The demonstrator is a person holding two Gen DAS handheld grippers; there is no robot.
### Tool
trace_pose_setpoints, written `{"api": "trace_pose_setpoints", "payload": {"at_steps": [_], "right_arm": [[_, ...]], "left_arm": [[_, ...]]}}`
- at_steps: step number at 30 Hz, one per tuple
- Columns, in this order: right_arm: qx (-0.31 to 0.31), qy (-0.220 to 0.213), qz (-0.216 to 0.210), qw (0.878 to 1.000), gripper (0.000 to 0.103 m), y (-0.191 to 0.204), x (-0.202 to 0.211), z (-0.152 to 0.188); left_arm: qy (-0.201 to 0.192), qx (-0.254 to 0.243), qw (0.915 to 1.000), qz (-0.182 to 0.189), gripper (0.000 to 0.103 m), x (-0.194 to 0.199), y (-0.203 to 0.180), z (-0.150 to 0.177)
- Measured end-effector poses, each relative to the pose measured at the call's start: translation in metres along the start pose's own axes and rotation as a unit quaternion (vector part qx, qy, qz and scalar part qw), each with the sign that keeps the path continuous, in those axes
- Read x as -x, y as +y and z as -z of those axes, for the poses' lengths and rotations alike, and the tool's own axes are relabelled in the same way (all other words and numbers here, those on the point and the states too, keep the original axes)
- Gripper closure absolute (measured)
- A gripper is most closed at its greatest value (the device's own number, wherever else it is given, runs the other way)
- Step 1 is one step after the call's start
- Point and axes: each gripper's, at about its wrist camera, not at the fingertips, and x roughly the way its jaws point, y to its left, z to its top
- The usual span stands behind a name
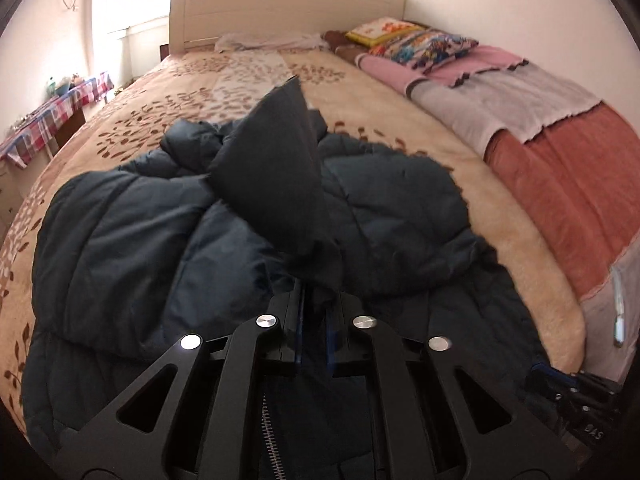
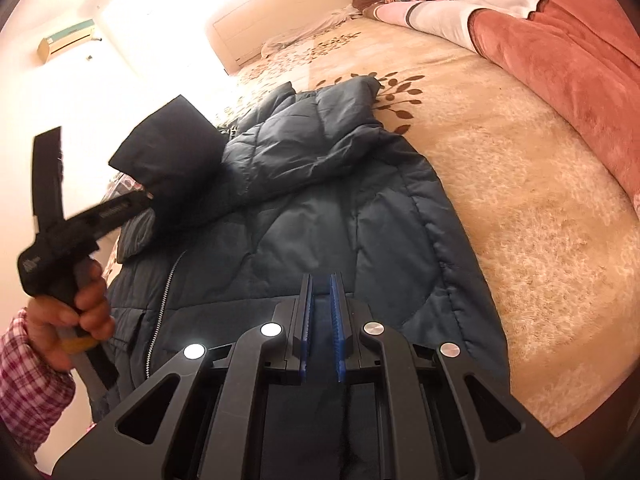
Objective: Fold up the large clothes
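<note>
Both tongs over the jacket (image 2: pixel 320 208): left tongs (image 1: pixel 316 304) clamping its cuff, right tongs (image 2: pixel 322 320) narrowly parted, empty.

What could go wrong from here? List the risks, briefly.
1. The left tool pinches only a small tip of the dark navy quilted puffer jacket, lifted into a peak; the slick fabric may slip free.
2. The right tool hangs open above the jacket's hem, holding nothing, so a pull could drag the whole jacket across the beige leaf-patterned blanket instead of folding it.
</note>
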Motion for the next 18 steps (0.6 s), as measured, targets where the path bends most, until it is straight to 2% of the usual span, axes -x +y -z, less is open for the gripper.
{"api": "trace_pose_setpoints", "payload": {"at_steps": [2, 4, 8, 11, 15, 18], "right_arm": [[-0.002, 0.004, -0.002, 1.000, 0.091, 0.000, -0.002, 0.001], [-0.004, 0.008, -0.006, 1.000, 0.091, 0.000, -0.004, 0.001], [-0.001, 0.017, -0.015, 1.000, 0.091, 0.006, -0.006, 0.002], [-0.002, 0.026, -0.019, 0.999, 0.091, 0.011, -0.010, 0.000], [-0.024, 0.048, -0.040, 0.998, 0.090, 0.016, -0.019, -0.005], [-0.052, 0.064, -0.060, 0.995, 0.090, 0.025, -0.032, -0.015]], "left_arm": [[0.023, -0.004, 0.9997, 0.008, 0.053, -0.006, -0.005, 0.002], [0.028, -0.011, 0.9994, 0.018, 0.043, -0.008, -0.011, 0.007], [0.035, -0.056, 0.9971, 0.036, 0.043, 0.000, -0.026, 0.017], [0.021, -0.072, 0.9958, 0.052, 0.043, 0.022, -0.025, 0.026], [0.014, -0.047, 0.9967, 0.064, 0.043, 0.048, -0.001, 0.038], [0.004, -0.019, 0.9990, 0.040, 0.043, 0.064, 0.031, 0.048]]}}
